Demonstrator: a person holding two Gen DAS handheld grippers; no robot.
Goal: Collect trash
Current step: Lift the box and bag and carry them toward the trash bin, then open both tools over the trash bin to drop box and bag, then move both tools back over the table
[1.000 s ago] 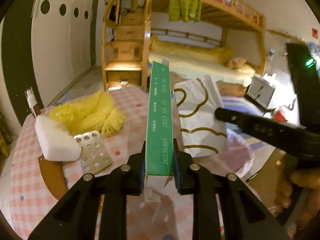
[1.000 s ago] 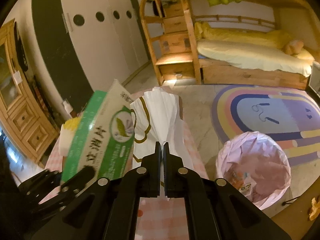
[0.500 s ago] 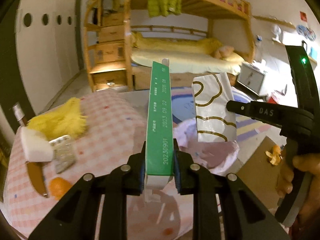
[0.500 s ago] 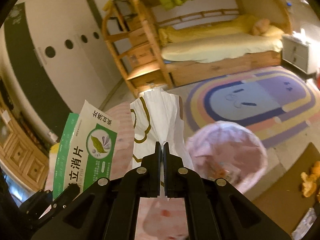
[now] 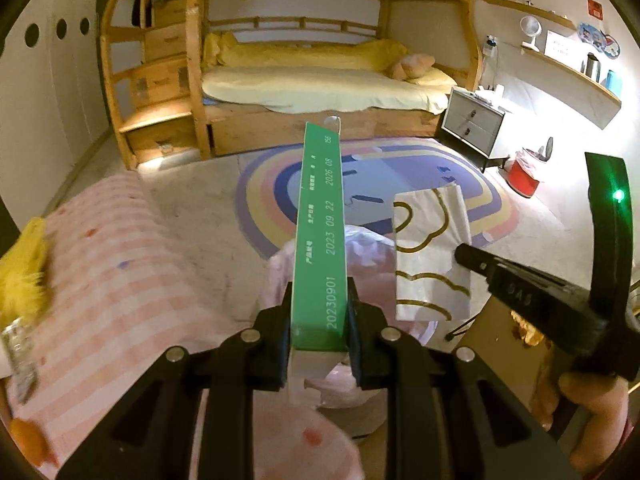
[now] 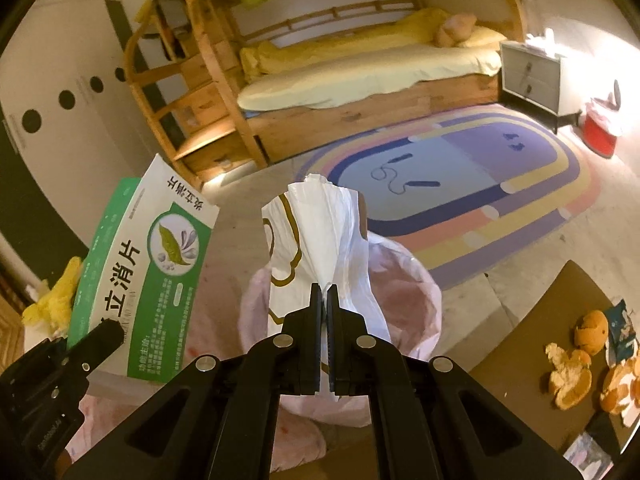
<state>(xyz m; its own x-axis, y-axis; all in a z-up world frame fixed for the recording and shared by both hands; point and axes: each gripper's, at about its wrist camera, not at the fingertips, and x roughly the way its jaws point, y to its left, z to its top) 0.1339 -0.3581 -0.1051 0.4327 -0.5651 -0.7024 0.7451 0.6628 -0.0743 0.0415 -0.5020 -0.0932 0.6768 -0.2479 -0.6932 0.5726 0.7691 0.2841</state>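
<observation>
My left gripper (image 5: 319, 312) is shut on a flat green and white medicine box (image 5: 320, 240), held on edge above a bin lined with a pink bag (image 5: 372, 260). The box's printed face shows in the right wrist view (image 6: 148, 276). My right gripper (image 6: 324, 300) is shut on a white wrapper with gold lines (image 6: 320, 232), held over the same pink-lined bin (image 6: 404, 284). In the left wrist view the wrapper (image 5: 432, 256) hangs from the right gripper (image 5: 460, 250) just right of the box.
A table with a pink checked cloth (image 5: 112, 264) lies to the left, with a yellow fluffy cloth (image 5: 20, 268) and a blister pack (image 5: 18, 352) on it. Orange peels (image 6: 576, 368) lie on brown cardboard at the right. A striped rug (image 5: 404, 184), a bunk bed and a red bin (image 5: 524, 178) lie beyond.
Both grippers have swung right, away from the table, carrying the box and the wrapper. They now hang over the pink-lined bin. Both grips are unchanged.
</observation>
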